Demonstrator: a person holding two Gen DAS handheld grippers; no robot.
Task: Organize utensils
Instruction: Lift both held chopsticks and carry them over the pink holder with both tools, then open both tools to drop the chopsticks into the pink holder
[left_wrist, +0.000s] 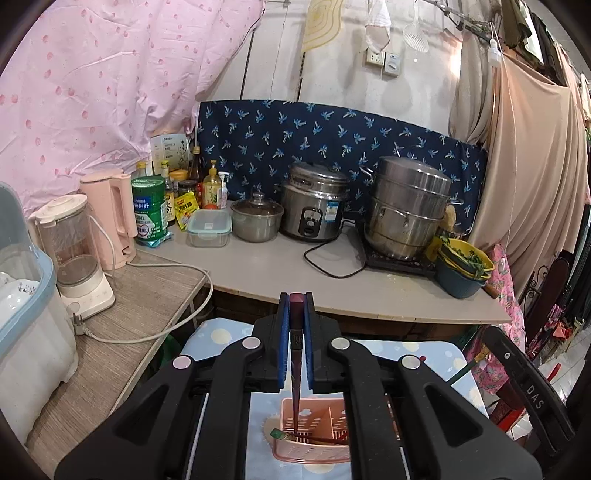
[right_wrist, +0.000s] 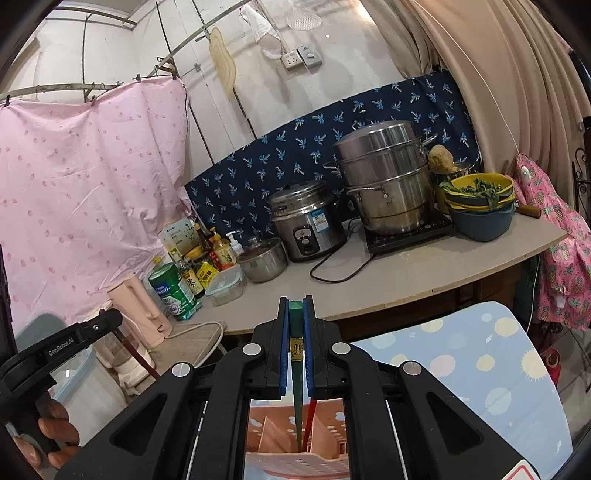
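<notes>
At the bottom middle of the left wrist view sits a pink plastic utensil basket (left_wrist: 314, 432) with holes in its walls and a divider inside. A few red chopsticks (left_wrist: 325, 439) lie flat in the bottom of it, along with one that has a green end (left_wrist: 276, 434). The left gripper (left_wrist: 296, 343) is pinching a dark red chopstick (left_wrist: 296, 369) between its blue pads. The stick points straight down, and its thin tip reaches into the basket.

In the right wrist view the same pink basket (right_wrist: 295, 435) shows at the bottom middle. The right gripper (right_wrist: 295, 350) is pinching a green chopstick (right_wrist: 296, 380) that has a gold band. Its tip goes down into the basket too, right beside a red stick (right_wrist: 309, 421).

The basket rests on a light blue cloth with pale dots (right_wrist: 480, 362). Behind it, in the middle of the frame, is a gray counter (left_wrist: 280, 266) with a rice cooker (left_wrist: 314, 201), a tall steel steamer pot (left_wrist: 408, 206), a small lidded pot (left_wrist: 255, 219), and a clear box with a lid (left_wrist: 208, 227). A yellow bowl holding green leaves (left_wrist: 467, 258) is stacked in a blue bowl (left_wrist: 458, 284) at the right.
</notes>
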